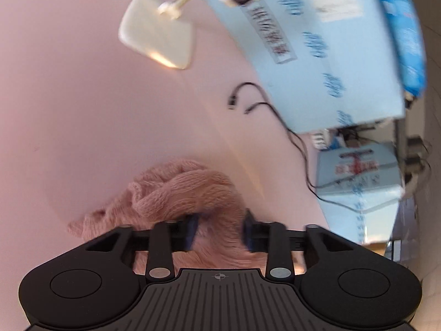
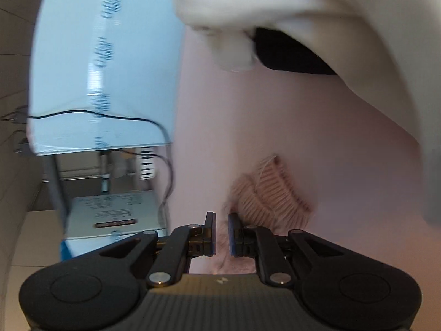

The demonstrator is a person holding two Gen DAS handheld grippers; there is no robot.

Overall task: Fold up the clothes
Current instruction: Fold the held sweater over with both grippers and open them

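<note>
Knitwear first: our pink sweater [image 1: 182, 193] lies bunched on the pale pink desk [image 1: 69, 96], right under and just ahead of the left hand-held gripper [image 1: 219, 230]. Its blue pads stand apart, with fuzzy fabric between them but neither pad pressing on it.

Ahead and to the right of that gripper, two black cable ends [image 1: 234, 102] lie loose on the desk, trailing back toward a large light-blue box [image 1: 330, 55] and a smaller printed box [image 1: 358, 173] below it. Further ahead to the left rests a cream, flat-based object on a stem [image 1: 157, 35]; the blur hides what it is.

From the right hand-held gripper [image 2: 222, 233] we see the sweater's ribbed edge [image 2: 273, 190] just ahead and to the right. Its pads stand slightly apart, with only wisps of pink fuzz in the gap. A blue box [image 2: 96, 55] with a black cable [image 2: 137, 120] draped across it crowds the left, and a big cream shape [image 2: 358, 27] looms overhead on the right.
</note>
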